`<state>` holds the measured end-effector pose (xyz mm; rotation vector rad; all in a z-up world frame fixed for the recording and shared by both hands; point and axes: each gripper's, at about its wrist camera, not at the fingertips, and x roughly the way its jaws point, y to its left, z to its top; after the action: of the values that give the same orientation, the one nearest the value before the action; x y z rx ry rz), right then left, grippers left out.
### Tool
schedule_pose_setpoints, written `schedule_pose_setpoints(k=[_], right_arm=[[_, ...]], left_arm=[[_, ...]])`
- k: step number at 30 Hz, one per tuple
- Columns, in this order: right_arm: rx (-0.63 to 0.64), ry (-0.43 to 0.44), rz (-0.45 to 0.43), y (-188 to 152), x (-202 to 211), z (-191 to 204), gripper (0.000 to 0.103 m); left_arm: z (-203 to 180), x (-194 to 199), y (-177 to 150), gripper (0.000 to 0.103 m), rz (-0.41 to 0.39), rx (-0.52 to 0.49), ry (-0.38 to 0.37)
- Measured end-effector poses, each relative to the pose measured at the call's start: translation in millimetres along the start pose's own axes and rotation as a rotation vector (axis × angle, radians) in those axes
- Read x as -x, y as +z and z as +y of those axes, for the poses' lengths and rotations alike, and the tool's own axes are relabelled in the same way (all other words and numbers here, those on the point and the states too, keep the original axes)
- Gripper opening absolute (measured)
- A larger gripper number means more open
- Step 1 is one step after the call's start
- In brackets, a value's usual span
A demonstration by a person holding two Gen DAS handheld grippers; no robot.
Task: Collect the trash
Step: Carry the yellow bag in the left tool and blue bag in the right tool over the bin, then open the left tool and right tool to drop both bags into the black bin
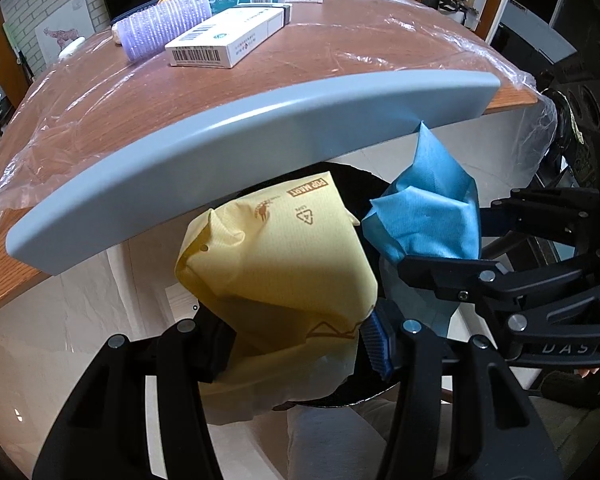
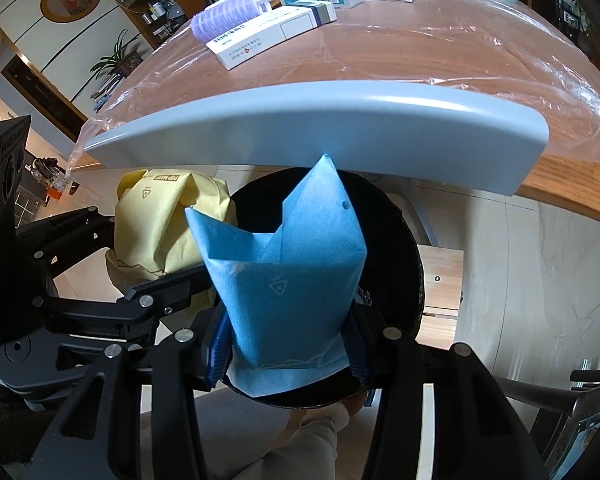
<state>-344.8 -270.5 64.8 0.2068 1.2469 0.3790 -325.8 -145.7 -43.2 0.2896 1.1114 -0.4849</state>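
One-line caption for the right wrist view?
Right gripper holds a blue bag over a black bin; left gripper holds a yellow bag alongside.

The right gripper (image 2: 286, 354) pinches a blue bag (image 2: 288, 264) above a black bin (image 2: 396, 232), beside a yellow bag (image 2: 160, 232).

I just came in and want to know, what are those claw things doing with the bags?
A person is clearing trash with two handheld grippers. The left gripper has its jaws clamped on a crumpled yellow paper bag, the right gripper on a blue paper bag. Both bags hang over a black bin beside the table, not yet dropped.
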Motion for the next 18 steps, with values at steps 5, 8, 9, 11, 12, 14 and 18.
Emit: schedule_pose_setpoints(k=[5,8,9,11,12,14,18], right_arm=[[-0.002,0.0,0.003,-1.6,1.9,0.5,0.047],[-0.005,-0.001,0.005,-1.5,1.3,0.0,0.047],[-0.006,-0.001,0.005,-1.9,0.8,-2.3,0.047],[-0.009,-0.003,0.006,-2.1,0.6,-3.0,0.047],[-0.011,-0.003,0.006,-2.0,0.1,-3.2,0.047],[-0.011,-0.005,0.008,-1.8,-0.6,-3.3,0.047],[-0.014,-0.01,0.013,-0.3,-2.7,-3.8,0.047]], left_arm=[[-3.1,-4.8,1.2,0.055,0.006,-0.015,0.01],[-3.2,-7.3,1.3,0.055,0.009,-0.018,0.014],[-2.9,-8.3,1.3,0.055,0.011,-0.018,0.015],[-2.9,-11.3,2.2,0.055,0.015,-0.02,0.017],[-4.0,-12.0,2.1,0.055,0.017,-0.022,0.019],[-5.0,-14.4,1.4,0.055,0.02,-0.029,0.024],[-3.9,-18.2,-1.9,0.055,0.028,-0.032,0.024]])
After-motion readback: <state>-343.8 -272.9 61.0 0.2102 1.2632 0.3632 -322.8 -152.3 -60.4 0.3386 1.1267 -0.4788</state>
